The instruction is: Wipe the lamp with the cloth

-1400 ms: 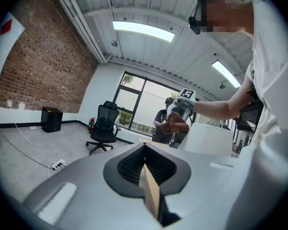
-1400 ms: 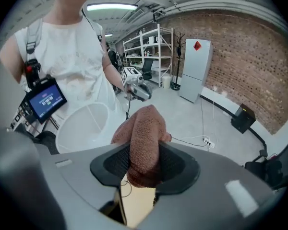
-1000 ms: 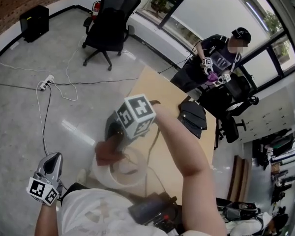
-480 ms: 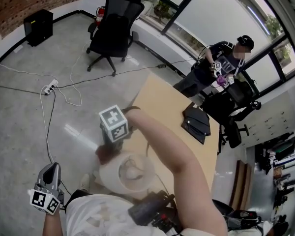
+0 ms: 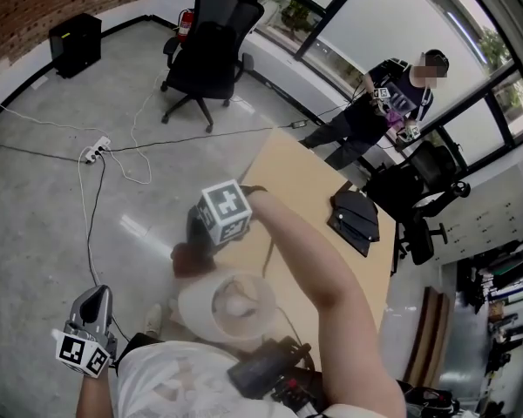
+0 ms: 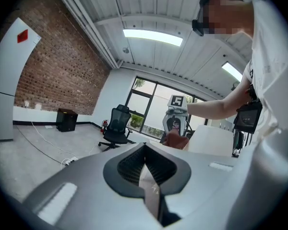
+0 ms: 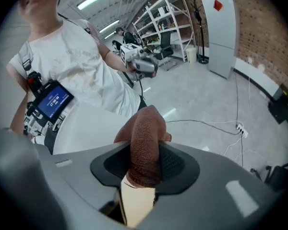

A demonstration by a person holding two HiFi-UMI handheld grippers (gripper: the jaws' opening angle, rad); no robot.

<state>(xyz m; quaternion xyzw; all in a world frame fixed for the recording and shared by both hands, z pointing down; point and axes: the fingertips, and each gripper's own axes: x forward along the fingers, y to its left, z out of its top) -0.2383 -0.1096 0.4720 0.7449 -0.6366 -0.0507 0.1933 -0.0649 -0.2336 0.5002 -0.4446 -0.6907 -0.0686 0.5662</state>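
Head view: right gripper (image 5: 194, 247), centre frame, pinching brown terry cloth (image 5: 187, 260) just beside upper left rim of white round lamp shade (image 5: 227, 309). Lamp sitting lower centre, at near end of light wooden table (image 5: 301, 177). Left gripper (image 5: 93, 294) hanging lower left, well apart from lamp.

Left gripper view: jaws pressing together, nothing between them. Lamp showing right of centre, cloth at its left side.

Right gripper view: jaws clamping folded cloth, cloth bulging past pads. Lamp shade lying just behind, left of centre.

The bare right forearm (image 5: 318, 264) slants down, its grey tool (image 7: 144, 163) gripping a brown terry cloth (image 7: 145, 131); the left grey tool (image 6: 145, 161) sits low, jaws together, empty.
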